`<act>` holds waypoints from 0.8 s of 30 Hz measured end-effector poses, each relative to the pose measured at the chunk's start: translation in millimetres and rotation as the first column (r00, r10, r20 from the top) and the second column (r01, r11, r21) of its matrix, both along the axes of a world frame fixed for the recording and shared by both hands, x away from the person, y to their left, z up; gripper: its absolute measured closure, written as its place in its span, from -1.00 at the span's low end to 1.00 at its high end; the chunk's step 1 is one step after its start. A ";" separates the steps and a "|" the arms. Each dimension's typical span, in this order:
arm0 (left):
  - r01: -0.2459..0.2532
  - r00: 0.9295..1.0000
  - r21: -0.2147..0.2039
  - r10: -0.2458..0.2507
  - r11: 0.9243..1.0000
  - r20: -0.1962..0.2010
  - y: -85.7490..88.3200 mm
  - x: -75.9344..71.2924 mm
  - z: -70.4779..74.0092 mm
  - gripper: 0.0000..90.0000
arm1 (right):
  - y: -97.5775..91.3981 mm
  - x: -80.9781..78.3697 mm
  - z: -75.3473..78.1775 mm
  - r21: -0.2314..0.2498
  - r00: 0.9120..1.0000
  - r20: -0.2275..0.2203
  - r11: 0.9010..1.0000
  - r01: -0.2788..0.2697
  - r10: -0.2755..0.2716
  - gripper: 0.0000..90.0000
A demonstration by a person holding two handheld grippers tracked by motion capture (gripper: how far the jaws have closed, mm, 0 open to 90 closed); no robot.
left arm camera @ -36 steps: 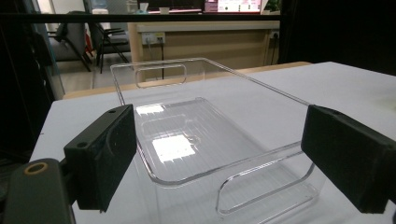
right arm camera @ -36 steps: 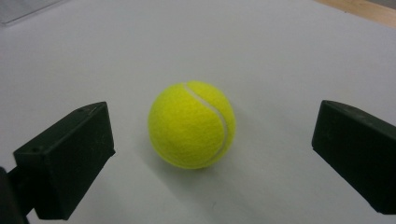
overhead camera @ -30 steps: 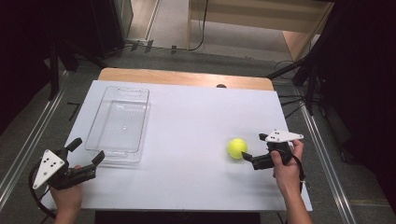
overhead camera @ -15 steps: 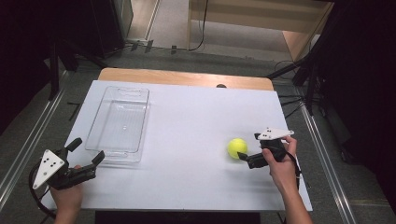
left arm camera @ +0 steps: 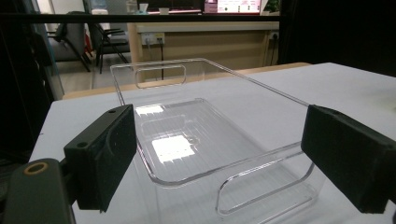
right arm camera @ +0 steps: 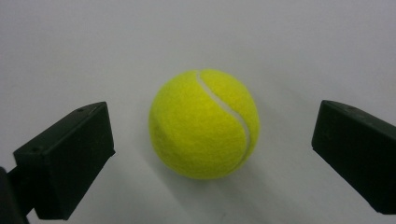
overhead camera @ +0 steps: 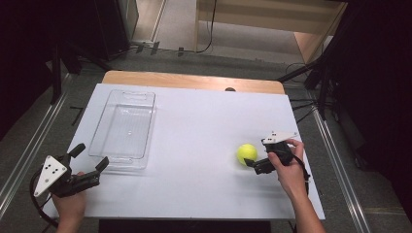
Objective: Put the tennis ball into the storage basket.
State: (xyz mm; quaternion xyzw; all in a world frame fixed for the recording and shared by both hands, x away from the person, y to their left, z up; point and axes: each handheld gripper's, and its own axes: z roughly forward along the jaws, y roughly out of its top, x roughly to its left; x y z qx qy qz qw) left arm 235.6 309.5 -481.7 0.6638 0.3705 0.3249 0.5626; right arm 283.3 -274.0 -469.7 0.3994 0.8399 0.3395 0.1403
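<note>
Two grippers on white table (overhead camera: 194,121): left gripper (overhead camera: 90,156) jaws wide, holding nothing, at near end of clear plastic tray (overhead camera: 125,128), then tennis ball (overhead camera: 247,154) lying well right of tray, right gripper (overhead camera: 250,158) jaws wide, just beside ball's right, ball between them untouched.

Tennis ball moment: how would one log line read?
right claw: open, facing tennis ball | left claw: open, near clear tray | ball on table

High view looks down over the white table (overhead camera: 194,126); left gripper view faces the tray (left arm camera: 205,121) closely at twelve o'clock; right gripper view faces the tennis ball (right arm camera: 204,123).
</note>
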 end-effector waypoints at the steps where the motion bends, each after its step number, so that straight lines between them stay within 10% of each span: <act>1: 0.000 1.000 0.000 0.000 1.000 0.000 0.0 0.0 0.0 -0.75 | 0.0 0.0 0.0 0.000 1.000 0.000 1.000 0.000 0.000 -1.00; 24: -0.001 1.000 -0.006 0.001 1.000 -0.001 0.3 -0.1 0.0 -0.75 | 11.4 12.8 -5.8 -0.070 0.997 -0.080 0.997 -0.018 0.012 -1.00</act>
